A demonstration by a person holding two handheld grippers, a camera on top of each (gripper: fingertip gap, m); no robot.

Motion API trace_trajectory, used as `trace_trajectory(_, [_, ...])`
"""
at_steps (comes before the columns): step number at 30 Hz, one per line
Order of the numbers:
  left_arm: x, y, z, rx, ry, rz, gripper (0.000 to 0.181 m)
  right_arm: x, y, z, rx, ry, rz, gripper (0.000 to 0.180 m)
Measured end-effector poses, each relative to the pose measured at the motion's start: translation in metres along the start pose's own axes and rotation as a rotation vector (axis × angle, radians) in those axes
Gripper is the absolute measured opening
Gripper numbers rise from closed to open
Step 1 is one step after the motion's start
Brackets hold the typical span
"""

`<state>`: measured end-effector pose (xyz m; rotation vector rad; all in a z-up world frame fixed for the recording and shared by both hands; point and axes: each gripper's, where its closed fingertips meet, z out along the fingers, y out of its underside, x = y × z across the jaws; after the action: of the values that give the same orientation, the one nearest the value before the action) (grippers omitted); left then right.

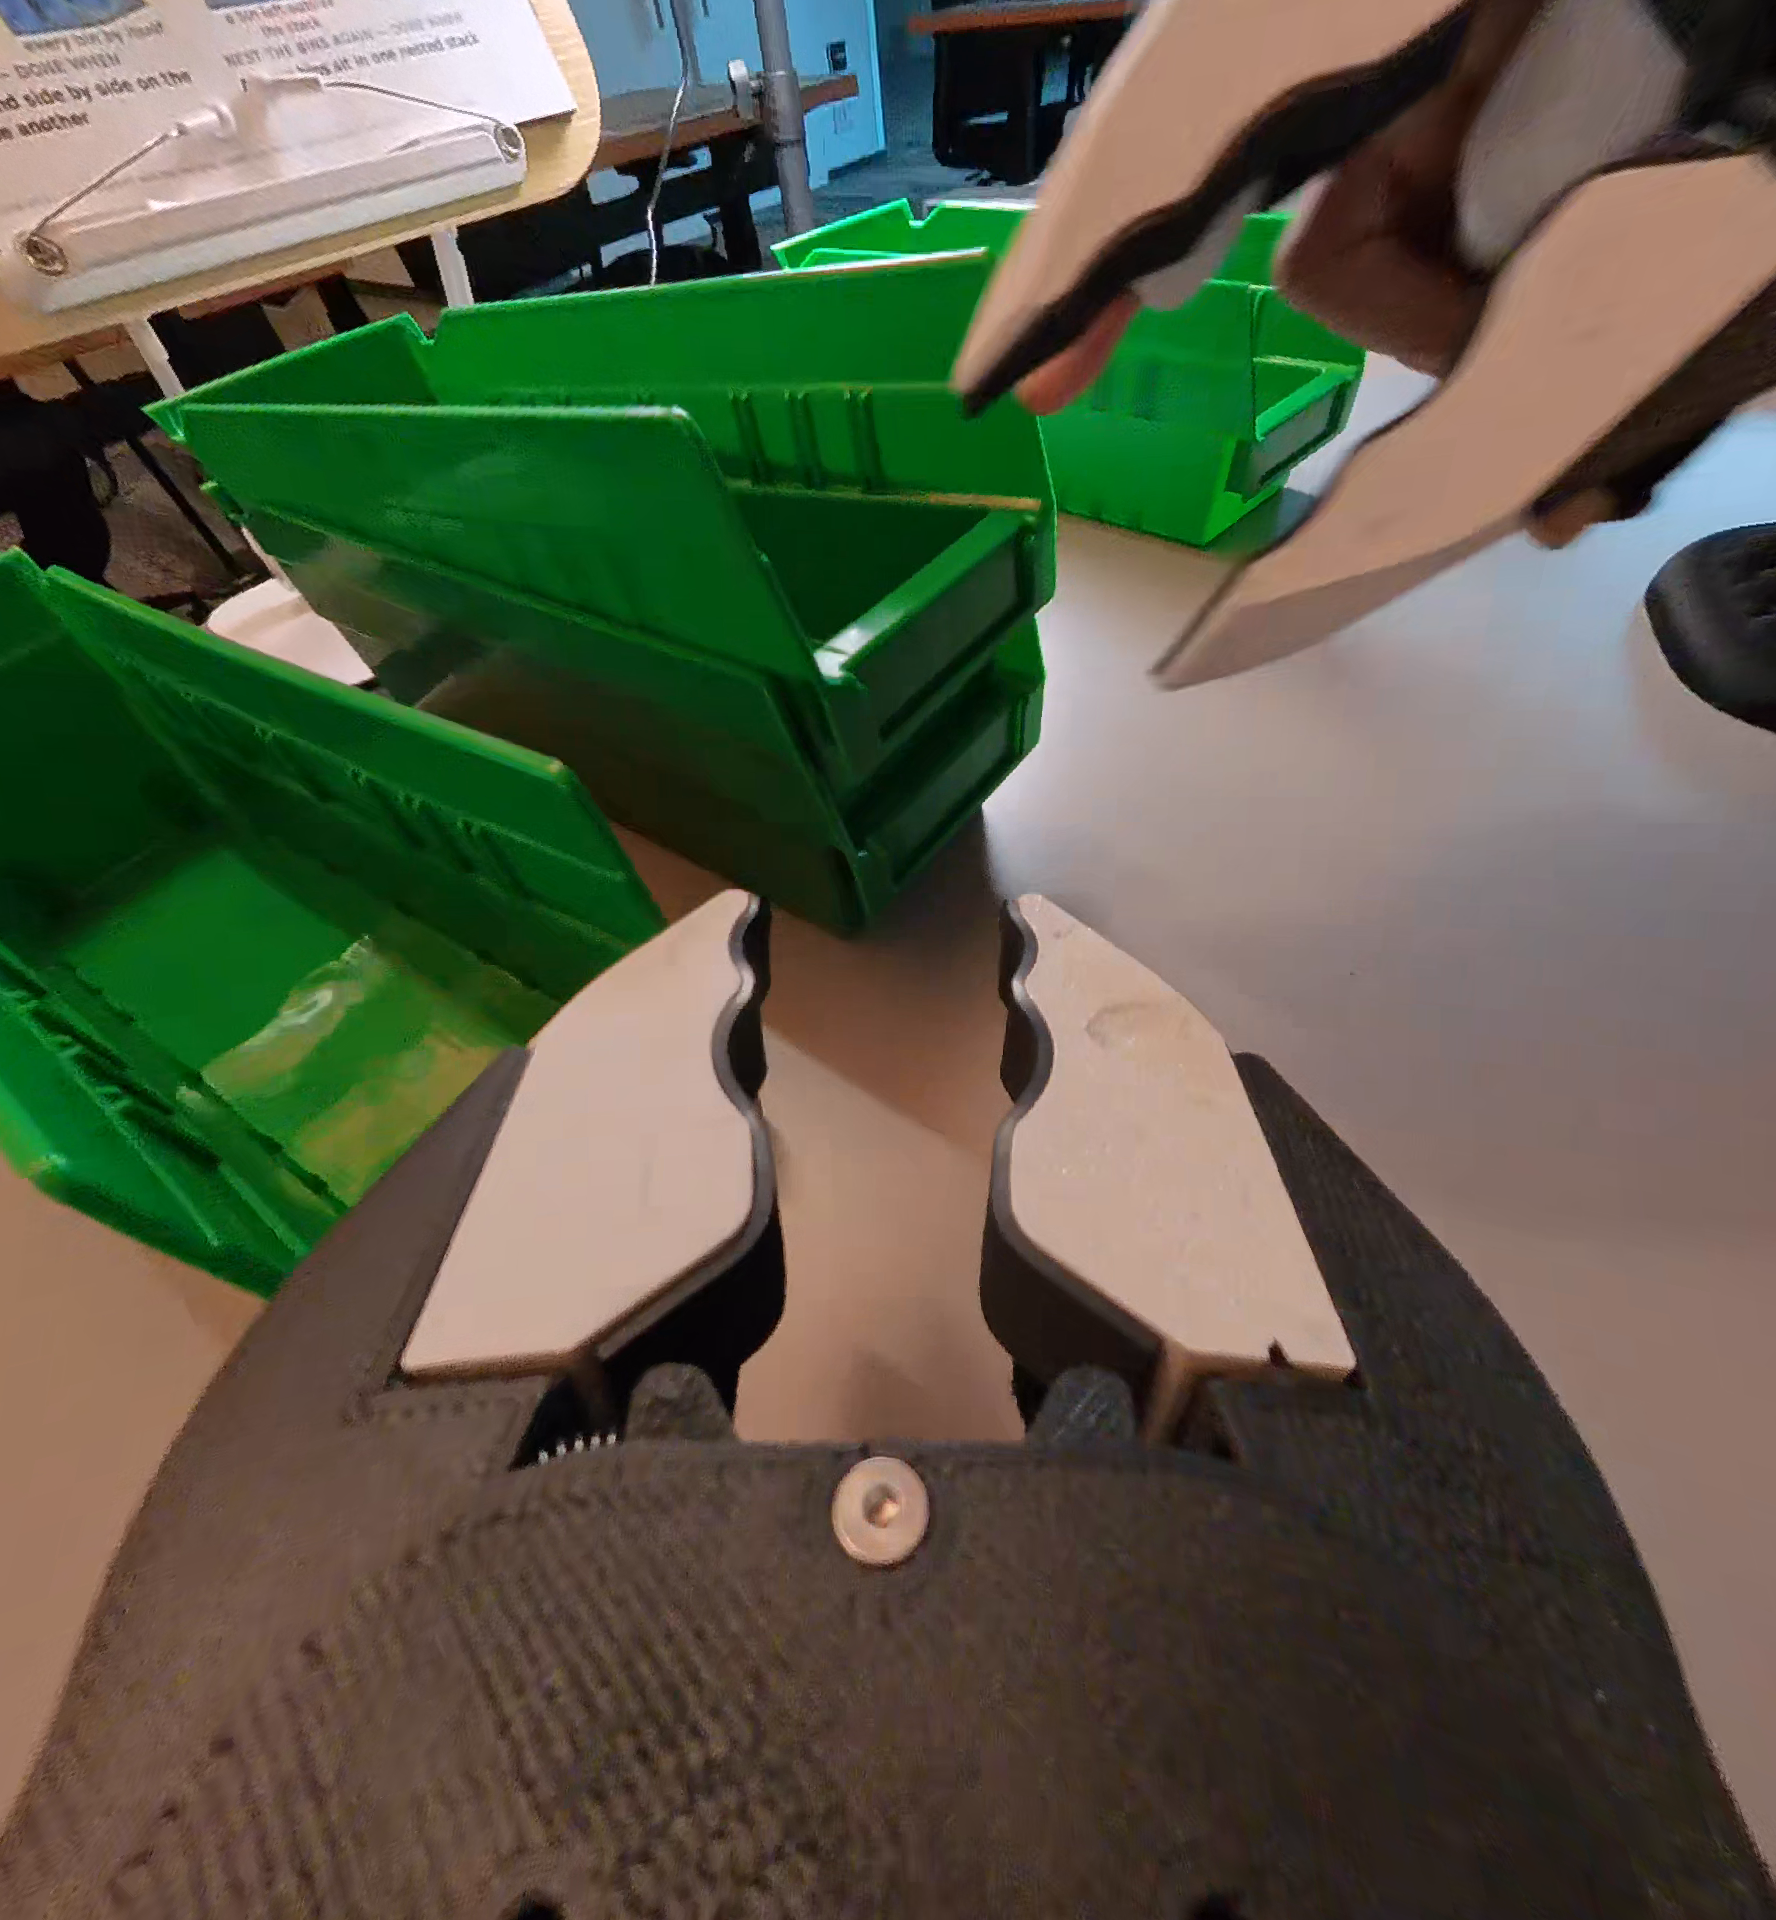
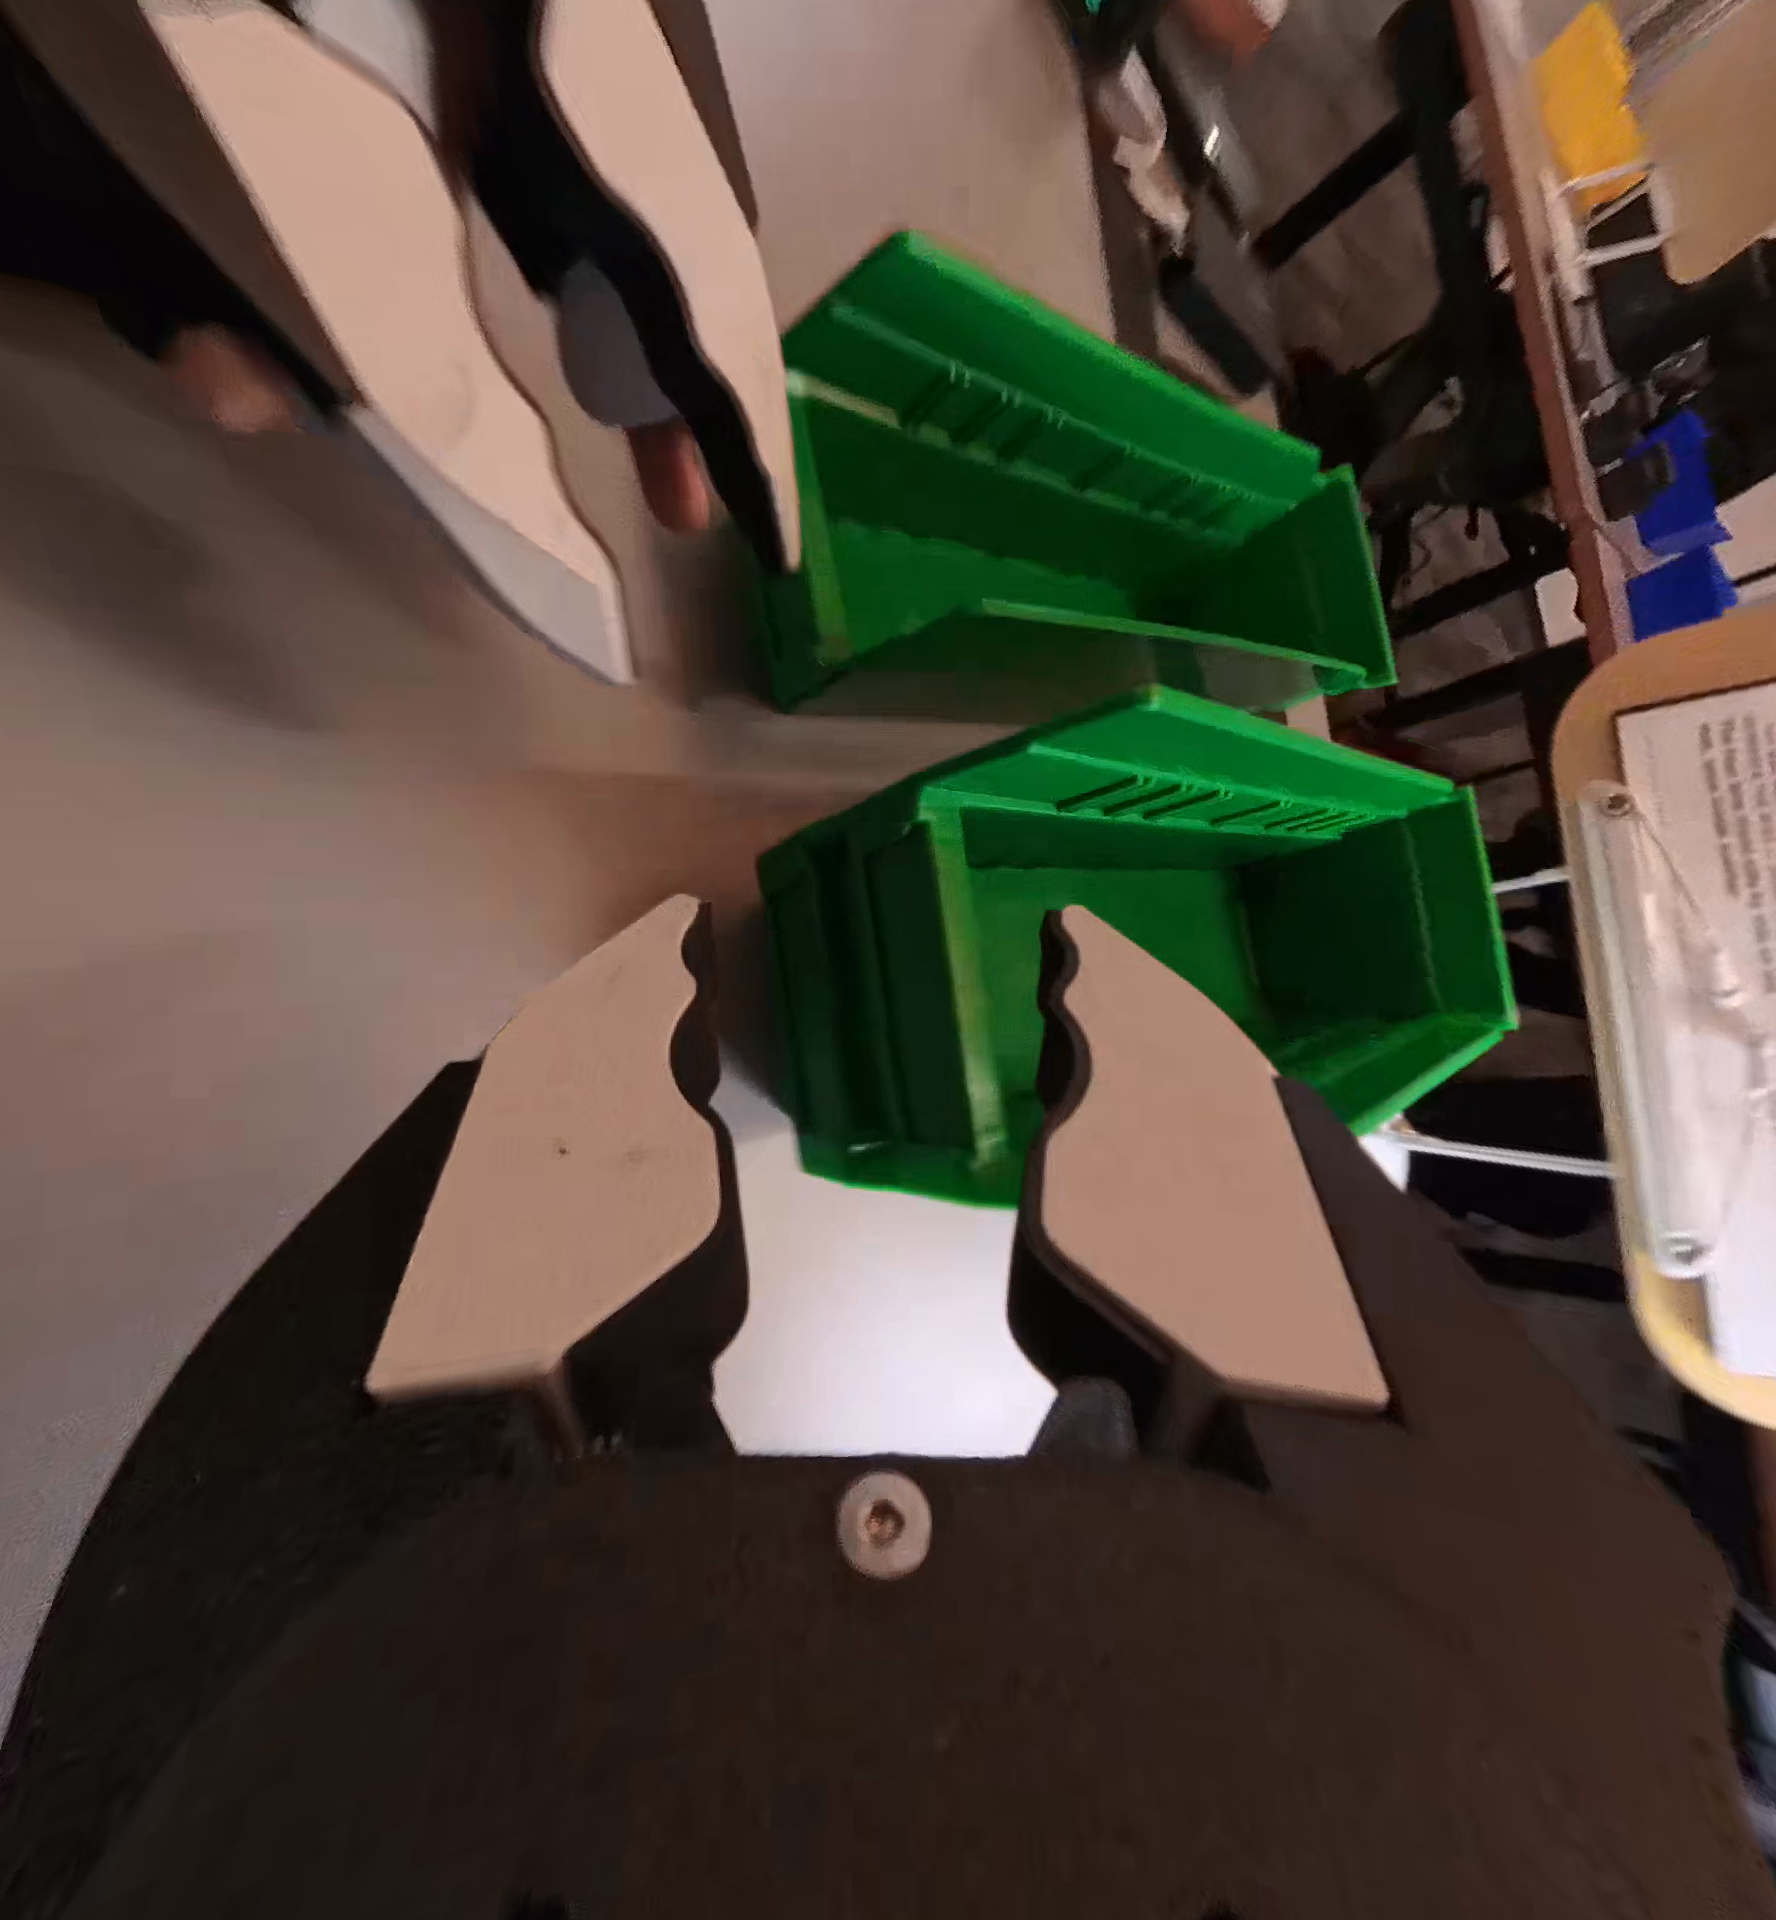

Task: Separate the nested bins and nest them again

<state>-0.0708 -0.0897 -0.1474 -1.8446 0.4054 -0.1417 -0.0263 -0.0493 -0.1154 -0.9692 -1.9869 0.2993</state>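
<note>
Currently, the left claw [image 1: 879,935] is spread, with only bare worktop [image 1: 1383,987] between its two fingers. It sits low over the worktop, near the front corner of the nested stack of green bins [image 1: 655,623], which stands just beyond its tips. At least three bins sit one inside another in this stack, the top one raised slightly. A single green bin [image 1: 188,935] lies just left of the claw, open side up. It is beside the stack and apart from it. More green bins [image 1: 1206,436] stand at the far right, well apart from the stack.

The right claw [image 1: 1071,535] is also spread and pinches nothing. It hangs above the right side of the stack, tips pointing down and to the left. In the right wrist view, the right claw [image 2: 873,925] frames the stack's [image 2: 1123,935] front end between its fingers. Whether either finger touches the plastic cannot be told. In the same view, the left claw [image 2: 707,618] appears farther off, beside the front end of the single bin [image 2: 1019,499].

A document stand [image 1: 240,156] holding a printed sheet is at the far left, beyond the bins.
</note>
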Motion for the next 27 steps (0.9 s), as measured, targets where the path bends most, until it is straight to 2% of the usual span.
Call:
trace_trajectory(4, [0.002, 0.007, 0.001, -0.005, 0.012, 0.006, 0.042, 0.012, 0.024, 0.036, -0.299, 0.017, -0.208, 0.054])
trace_trajectory(8, [0.006, 0.005, -0.001, 0.006, 0.020, 0.032, 0.041, 0.013, 0.044, 0.052, -0.433, 0.042, -0.319, 0.042])
trace_trajectory(11, [0.010, 0.003, -0.003, 0.016, 0.029, 0.040, 0.041, 0.013, 0.049, 0.054, -0.444, 0.014, -0.329, 0.033])
trace_trajectory(16, [0.015, 0.005, -0.002, 0.008, 0.033, 0.060, 0.039, 0.021, 0.045, 0.049, -0.445, -0.015, -0.354, 0.033])
trace_trajectory(27, [0.017, 0.016, 0.006, -0.034, 0.019, 0.086, 0.037, 0.068, 0.018, 0.018, -0.385, -0.037, -0.207, 0.032])
